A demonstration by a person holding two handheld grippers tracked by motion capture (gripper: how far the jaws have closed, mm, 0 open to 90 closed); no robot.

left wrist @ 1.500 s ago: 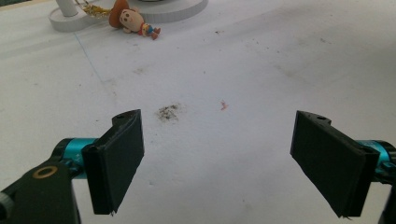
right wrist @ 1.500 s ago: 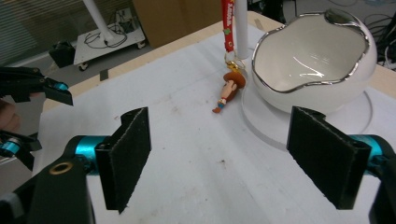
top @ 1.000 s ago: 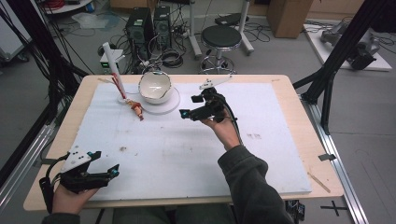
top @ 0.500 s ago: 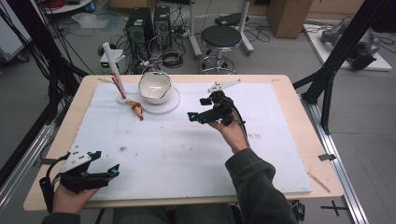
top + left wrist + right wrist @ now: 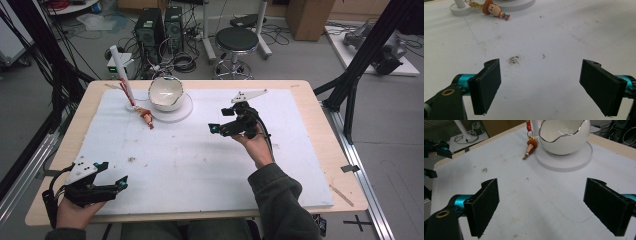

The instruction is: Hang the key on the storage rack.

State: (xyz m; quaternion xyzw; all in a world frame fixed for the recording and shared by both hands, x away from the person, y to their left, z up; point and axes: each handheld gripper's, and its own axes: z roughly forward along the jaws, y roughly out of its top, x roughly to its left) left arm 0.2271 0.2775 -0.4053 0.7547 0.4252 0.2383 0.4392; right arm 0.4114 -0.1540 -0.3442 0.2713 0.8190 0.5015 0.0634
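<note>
The right tool (image 5: 223, 128), released and empty, hovers facing the egg-shaped bowl (image 5: 165, 93) and small figurine (image 5: 146, 116) ahead, likely lining up an approach; the left tool (image 5: 114, 179), also released, waits low over the surface (image 5: 200, 165).

— What sits at the far side of the counter (image 5: 310, 95)?

— A bowl (image 5: 165, 93) on a round base (image 5: 181, 110), left of centre. Just left of it lies a small figurine (image 5: 146, 115), touching a tilted stand (image 5: 123, 71) by its strap.

— And the tools?

— The left tool (image 5: 114, 183) is at the near left corner, on the mat (image 5: 190, 160). The right tool (image 5: 222, 128) is held right of centre, nearer than the bowl, well apart from the left one. A stool (image 5: 238, 41) stands on the floor behind the counter.
</note>
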